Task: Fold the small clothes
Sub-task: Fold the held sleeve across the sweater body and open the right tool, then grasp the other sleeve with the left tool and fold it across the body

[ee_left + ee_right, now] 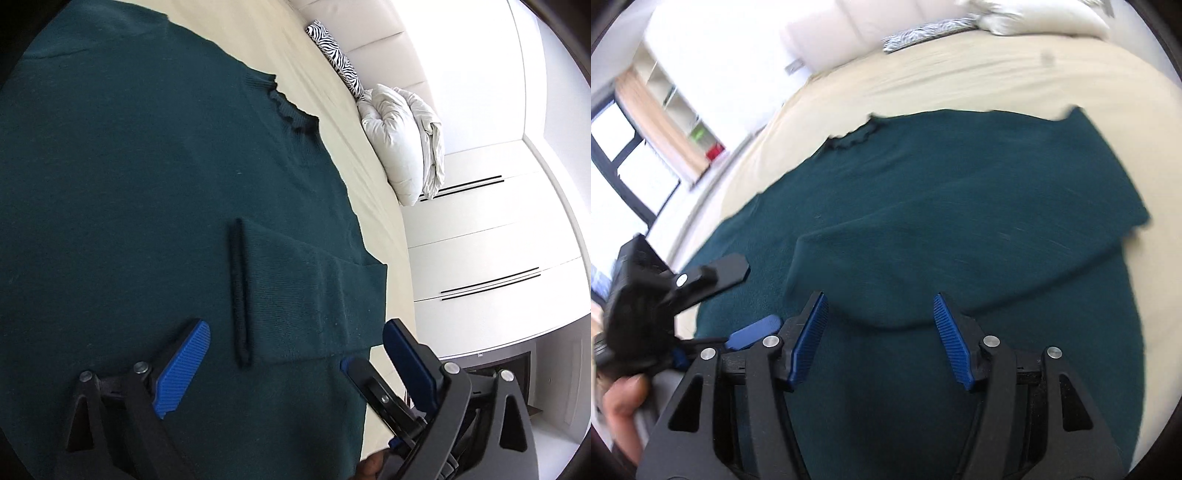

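A cream bed (373, 206) is covered by a dark green sweater (129, 206), one sleeve (960, 258) folded across it. Both the left hand-held gripper (295, 365) and right hand-held gripper (881, 339) are held open above it, empty.

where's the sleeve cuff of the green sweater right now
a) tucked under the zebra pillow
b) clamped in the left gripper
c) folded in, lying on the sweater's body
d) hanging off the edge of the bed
c: the dark-edged sleeve cuff lies flat across the green sweater, just beyond the open left gripper, whose pads hold nothing.
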A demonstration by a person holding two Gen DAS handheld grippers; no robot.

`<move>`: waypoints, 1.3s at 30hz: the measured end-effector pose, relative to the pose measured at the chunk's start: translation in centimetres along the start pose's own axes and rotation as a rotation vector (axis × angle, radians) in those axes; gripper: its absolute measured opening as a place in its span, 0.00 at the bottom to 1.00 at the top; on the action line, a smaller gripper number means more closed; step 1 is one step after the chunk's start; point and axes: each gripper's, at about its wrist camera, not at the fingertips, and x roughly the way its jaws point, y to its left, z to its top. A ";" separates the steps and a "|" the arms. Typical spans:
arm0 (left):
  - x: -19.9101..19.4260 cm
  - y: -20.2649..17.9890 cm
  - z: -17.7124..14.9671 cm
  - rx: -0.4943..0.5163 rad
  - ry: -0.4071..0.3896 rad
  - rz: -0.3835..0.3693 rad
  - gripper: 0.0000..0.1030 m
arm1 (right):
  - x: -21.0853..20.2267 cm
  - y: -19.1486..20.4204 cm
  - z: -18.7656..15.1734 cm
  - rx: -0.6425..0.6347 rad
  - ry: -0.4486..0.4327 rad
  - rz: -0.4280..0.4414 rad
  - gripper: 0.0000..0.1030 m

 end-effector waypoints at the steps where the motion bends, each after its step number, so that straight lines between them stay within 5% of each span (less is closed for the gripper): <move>1: 0.6 -0.4 0.1 0.004 0.005 0.003 0.94 | -0.4 -1.3 0.1 0.060 0.001 0.030 0.57; 4: 2.0 -1.1 0.2 0.049 0.023 0.052 0.90 | -1.3 -5.8 -1.3 0.237 0.001 0.101 0.57; 6: 3.0 -1.6 0.3 0.082 0.034 0.090 0.72 | -1.0 -7.3 -2.4 0.340 -0.001 0.157 0.57; 8: 4.3 -2.0 0.8 0.096 0.081 0.124 0.16 | -0.9 -8.6 -2.9 0.422 -0.009 0.221 0.57; 9: 4.6 -2.3 1.3 0.102 0.094 0.138 0.09 | -0.8 -9.1 -2.9 0.451 -0.019 0.243 0.57; 18: -1.3 -7.5 8.0 0.268 -0.117 0.138 0.08 | 0.2 -13.0 -0.1 0.692 -0.059 0.360 0.57; 22: -3.4 -7.1 9.9 0.297 -0.185 0.144 0.08 | 1.2 -14.4 1.6 0.775 -0.090 0.368 0.57; 32: -2.6 1.4 12.4 0.198 -0.165 0.256 0.08 | 1.3 -17.6 3.8 0.862 -0.162 0.430 0.57; 39: -1.4 4.9 11.2 0.166 -0.137 0.284 0.08 | 1.9 -17.3 3.3 0.878 -0.190 0.410 0.56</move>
